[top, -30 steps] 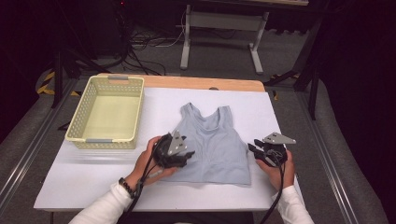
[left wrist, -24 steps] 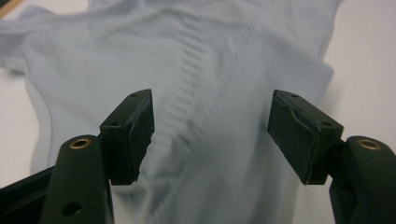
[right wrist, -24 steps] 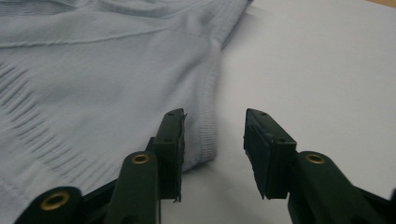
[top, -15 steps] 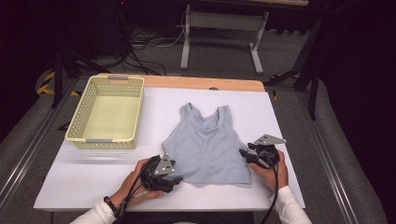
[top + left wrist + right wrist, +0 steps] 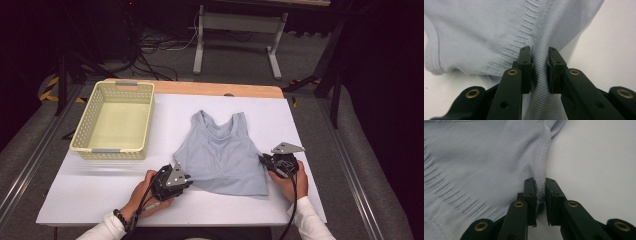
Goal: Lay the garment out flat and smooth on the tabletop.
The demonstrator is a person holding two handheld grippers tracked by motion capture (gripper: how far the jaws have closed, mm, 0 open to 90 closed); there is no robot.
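A light blue-grey tank top (image 5: 222, 155) lies flat on the white table, neck toward the far side. My left gripper (image 5: 186, 179) lies at its near left hem corner. In the left gripper view the jaws have just been closing, and they pinch a raised fold of ribbed fabric (image 5: 540, 40) at the left gripper (image 5: 539, 53). My right gripper (image 5: 263, 161) is at the top's right side edge. Its jaws have also just been closing, and at the right gripper (image 5: 540, 182) they clamp the stitched side seam (image 5: 539, 162).
A pale yellow plastic basket (image 5: 111, 150) stands with nothing in it at the table's far left. Bare white table (image 5: 90, 195) lies to the left of the left hand. A wooden strip (image 5: 215, 89) edges the far side, with metal stand legs and cables on the floor beyond.
The left hand drew back toward the near edge, from over the top's left side to its hem corner, and sank. Both pairs of jaws closed onto the fabric. The right hand barely shifted.
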